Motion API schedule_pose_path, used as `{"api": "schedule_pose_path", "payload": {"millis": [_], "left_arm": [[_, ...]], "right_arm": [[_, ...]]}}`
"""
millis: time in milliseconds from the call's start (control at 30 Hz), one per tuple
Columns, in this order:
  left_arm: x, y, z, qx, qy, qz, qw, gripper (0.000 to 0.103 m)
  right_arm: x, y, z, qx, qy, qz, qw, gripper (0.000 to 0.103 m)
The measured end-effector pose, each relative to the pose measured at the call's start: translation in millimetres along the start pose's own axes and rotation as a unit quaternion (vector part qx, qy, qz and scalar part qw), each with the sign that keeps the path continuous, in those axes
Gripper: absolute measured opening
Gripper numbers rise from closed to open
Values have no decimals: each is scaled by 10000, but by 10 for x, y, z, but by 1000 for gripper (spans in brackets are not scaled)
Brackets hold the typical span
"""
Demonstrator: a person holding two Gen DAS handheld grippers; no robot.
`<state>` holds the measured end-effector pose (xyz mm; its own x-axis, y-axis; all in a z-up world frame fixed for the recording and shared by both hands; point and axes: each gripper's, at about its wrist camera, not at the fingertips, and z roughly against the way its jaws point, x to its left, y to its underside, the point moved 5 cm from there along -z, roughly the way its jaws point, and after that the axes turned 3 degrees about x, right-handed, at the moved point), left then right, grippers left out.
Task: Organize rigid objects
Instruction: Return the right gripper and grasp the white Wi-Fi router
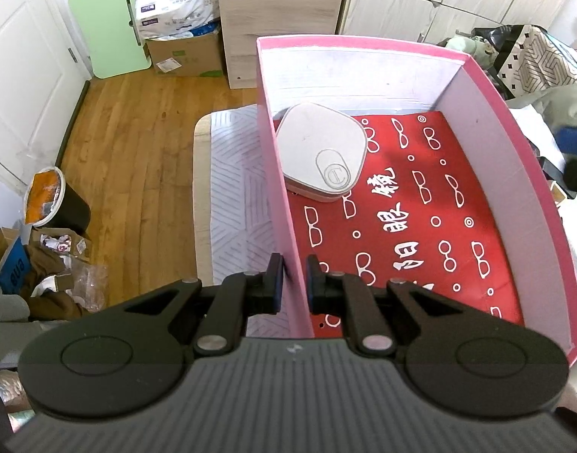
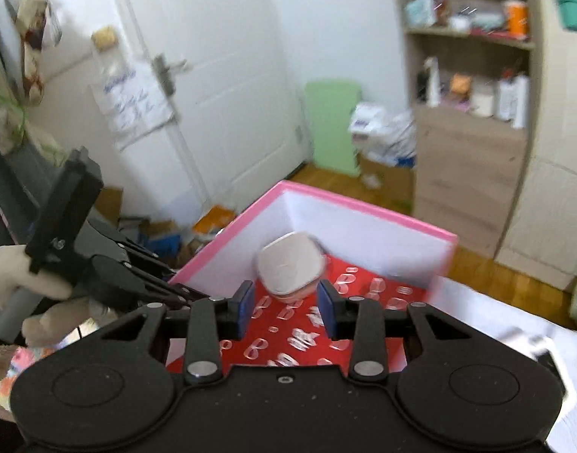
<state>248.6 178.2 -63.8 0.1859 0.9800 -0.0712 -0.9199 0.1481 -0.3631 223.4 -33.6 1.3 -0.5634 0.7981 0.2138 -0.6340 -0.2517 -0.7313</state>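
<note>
A pink box [image 1: 530, 173] with white inner walls and a red patterned floor sits on the table. A white rounded-square case [image 1: 320, 151] lies in its far left corner. My left gripper [image 1: 294, 275] is shut on the box's left wall [image 1: 284, 204], one finger on each side. In the right wrist view my right gripper [image 2: 286, 307] is open and empty above the near part of the box [image 2: 364, 222], with the white case [image 2: 290, 262] beyond its fingertips. The left gripper also shows in the right wrist view [image 2: 182, 294], held by a gloved hand.
A patterned tablecloth [image 1: 237, 196] covers the table left of the box. Bags and clutter [image 1: 530, 56] lie to the right. A bin [image 1: 60, 198] and boxes stand on the wooden floor. A shelf unit [image 2: 473, 75] stands behind.
</note>
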Motion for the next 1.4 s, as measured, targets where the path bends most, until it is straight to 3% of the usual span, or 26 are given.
{"api": "schedule_pose_path", "payload": {"millis": [100, 367, 467, 533, 700, 1033, 1400], "left_arm": [[-6, 7, 5, -18, 6, -12, 10000, 10], [21, 38, 14, -71, 115, 64, 9999, 11], [4, 40, 17, -90, 100, 57, 9999, 11], [-8, 29, 12, -84, 76, 63, 9999, 11], [9, 32, 18, -89, 74, 114, 9999, 11], [5, 40, 25, -84, 30, 153, 9998, 11], [12, 44, 30, -77, 41, 166, 9998, 11]], "right_arm": [[-184, 261, 180, -82, 408, -198, 9989, 43], [-746, 1198, 287, 530, 1533, -1110, 9805, 47], [-912, 1417, 334, 559, 1833, -1388, 9716, 62], [-949, 1501, 361, 428, 1911, -1464, 9697, 76], [-908, 1553, 282, 292, 1988, -1428, 9691, 90], [-959, 1721, 52, 557, 2369, -823, 9664, 98], [-1084, 1723, -1, 552, 2260, -364, 9719, 101]]}}
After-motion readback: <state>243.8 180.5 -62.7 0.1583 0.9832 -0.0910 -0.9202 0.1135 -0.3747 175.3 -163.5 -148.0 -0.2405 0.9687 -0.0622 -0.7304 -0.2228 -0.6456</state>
